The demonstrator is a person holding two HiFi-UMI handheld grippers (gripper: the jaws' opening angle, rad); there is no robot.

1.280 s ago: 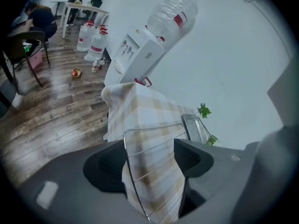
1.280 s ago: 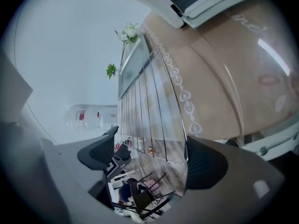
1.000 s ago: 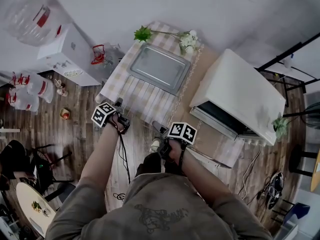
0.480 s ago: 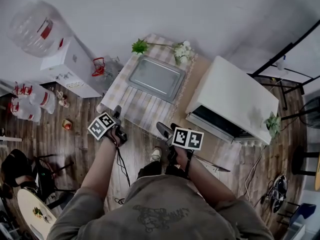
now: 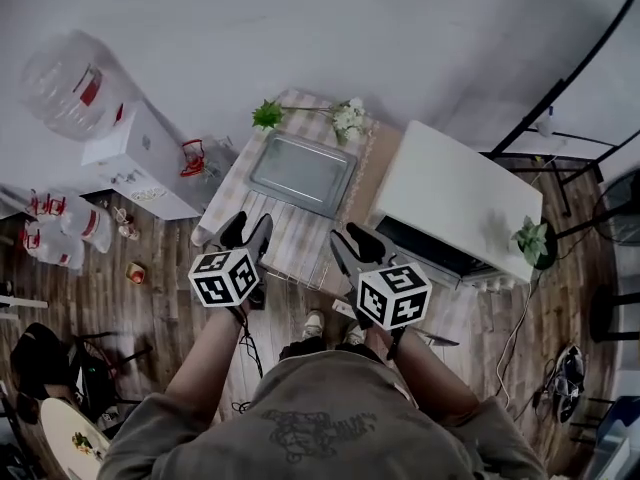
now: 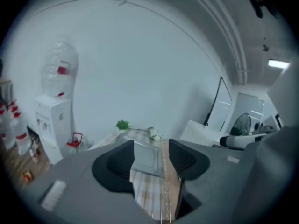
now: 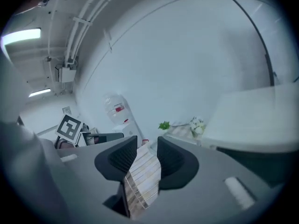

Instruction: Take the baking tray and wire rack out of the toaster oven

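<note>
The grey baking tray lies flat on the checked tablecloth, at its far end. It shows between my left jaws in the left gripper view. A thin wire rack lies on the cloth in front of the tray, nearer to me; its wires show below my right jaws. The white toaster oven stands to the right, its dark front opening facing me. My left gripper and right gripper hover over the table's near edge, both open and holding nothing.
A small plant and white flowers stand at the table's far end. A water dispenser with a large bottle is on the left, spare bottles on the wooden floor. A black stand rises at the right.
Both grippers have pulled back from the table toward me and risen closer to the head camera. The tray and rack have stayed where they were.
</note>
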